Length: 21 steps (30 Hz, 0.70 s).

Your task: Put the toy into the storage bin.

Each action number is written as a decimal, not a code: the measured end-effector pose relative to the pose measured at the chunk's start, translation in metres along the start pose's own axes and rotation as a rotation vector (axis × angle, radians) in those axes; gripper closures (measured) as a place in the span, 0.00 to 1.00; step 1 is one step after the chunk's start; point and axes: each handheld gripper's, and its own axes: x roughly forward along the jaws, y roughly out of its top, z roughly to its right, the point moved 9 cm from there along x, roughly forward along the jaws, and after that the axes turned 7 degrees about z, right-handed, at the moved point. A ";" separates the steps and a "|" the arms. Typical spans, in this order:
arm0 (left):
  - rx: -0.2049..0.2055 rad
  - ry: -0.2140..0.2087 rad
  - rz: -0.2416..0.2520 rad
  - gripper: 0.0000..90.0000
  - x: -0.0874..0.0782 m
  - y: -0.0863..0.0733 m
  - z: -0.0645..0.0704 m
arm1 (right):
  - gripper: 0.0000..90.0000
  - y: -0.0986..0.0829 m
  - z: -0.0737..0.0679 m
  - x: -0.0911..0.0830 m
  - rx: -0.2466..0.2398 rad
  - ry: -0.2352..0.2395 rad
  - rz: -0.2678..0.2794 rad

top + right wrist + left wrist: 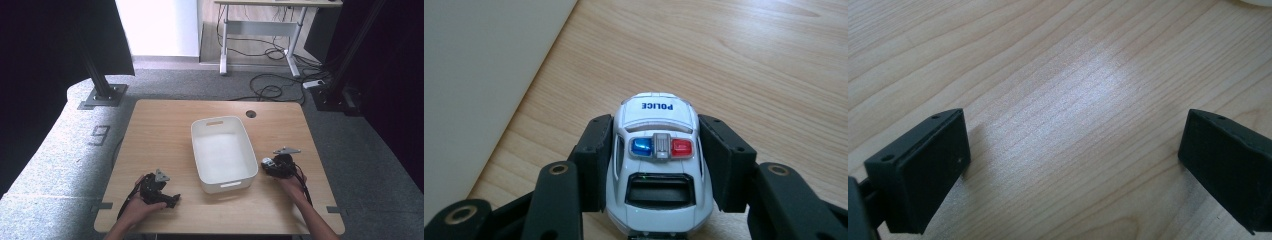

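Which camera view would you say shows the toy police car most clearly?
The right gripper view: the toy police car sits close up between the right gripper jaws, its POLICE lettering and roof lights readable. The high view shows it as a small white speck at that gripper, beside the white bin.

Lab: black frame posts (101, 75), floor cables (270, 90), desk (280, 30)

A tub (223, 152) sits near the middle of the table (160, 130). To its right, just beside its near corner, the right gripper (272, 165) has a toy police car (657, 165) between its jaws, above the tabletop. The left gripper (167, 197) rests at the near left edge, well apart from the tub.
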 end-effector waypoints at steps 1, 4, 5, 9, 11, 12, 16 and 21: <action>0.001 0.000 0.000 0.00 0.000 0.000 0.000 | 0.56 0.001 0.001 -0.001 0.008 0.002 0.007; 0.002 -0.001 0.000 0.00 0.000 0.000 0.000 | 0.56 0.004 0.005 -0.005 0.023 0.000 0.023; 0.002 -0.001 -0.001 0.01 0.000 0.000 0.000 | 0.56 0.006 0.006 -0.006 0.030 0.000 0.033; 0.002 -0.003 -0.001 0.01 0.000 0.000 0.001 | 0.56 0.011 0.009 -0.012 0.045 0.002 0.054; 0.003 -0.003 -0.002 0.00 0.000 0.000 0.001 | 0.56 0.013 0.010 -0.014 0.049 0.005 0.062; 0.003 -0.003 -0.002 0.01 0.000 0.000 0.001 | 0.56 0.013 0.010 -0.014 0.049 0.005 0.062; 0.004 -0.003 -0.002 0.00 0.000 0.000 0.001 | 0.56 0.020 0.012 -0.021 0.066 0.014 0.093; 0.004 -0.003 -0.002 0.00 0.000 0.000 0.001 | 0.56 0.027 0.012 -0.028 0.075 0.023 0.124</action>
